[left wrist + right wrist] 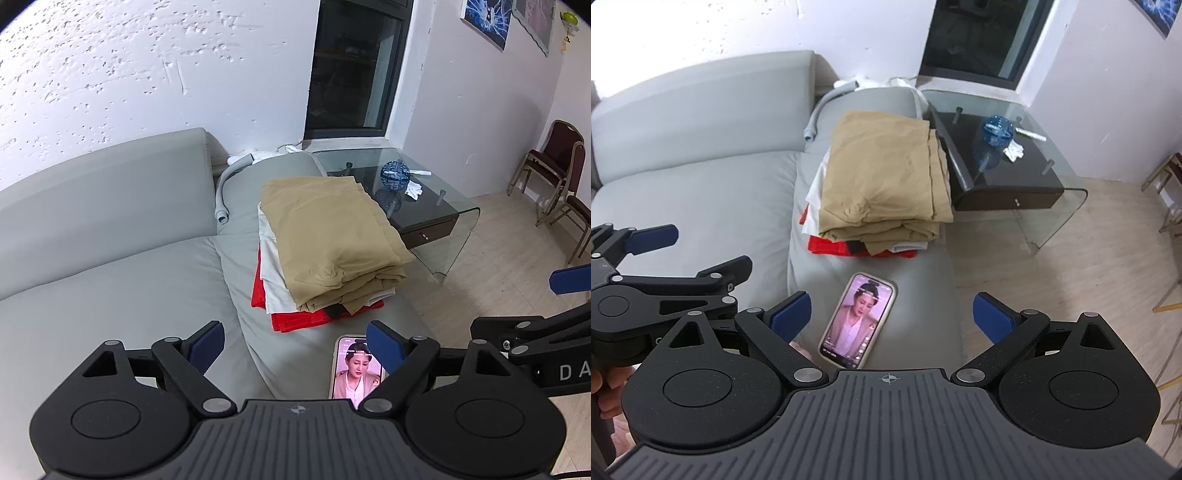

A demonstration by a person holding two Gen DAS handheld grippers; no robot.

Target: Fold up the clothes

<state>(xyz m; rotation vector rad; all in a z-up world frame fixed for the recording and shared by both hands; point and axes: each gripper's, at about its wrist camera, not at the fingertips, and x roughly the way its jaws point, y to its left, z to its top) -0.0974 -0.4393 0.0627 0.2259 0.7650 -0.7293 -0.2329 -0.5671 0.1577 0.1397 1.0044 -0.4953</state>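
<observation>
On the grey sofa (110, 288), at the middle of its chaise end, stands the stack of folded clothes (328, 240): a tan garment (886, 173) on top, a white piece (271, 273) under it, a red piece (295, 319) at the bottom showing along the near and left edges of the stack.

Just near of the stack, flat on the same cushion: a phone (858, 319), screen lit, face up, apart from the clothes.

Far of the stack, along the sofa's backrest: a grey hose (223, 192), curved.

Right of the stack, beside the sofa: a glass surface (1067, 184) with a dark drawer unit beneath; on it a blue cage ball (395, 173), a white crumpled scrap (413, 190) and a white stick (1030, 134).

Further right of the stack: dark chairs (554, 173) by the wall, on a pale wood floor.

Near of the stack, in the air above the cushion: left gripper (295, 347), jaws spread wide, nothing between them but open air over the phone. Right gripper (892, 314), jaws likewise spread and grasping nothing, hanging over the phone. Neither touches the stack.
</observation>
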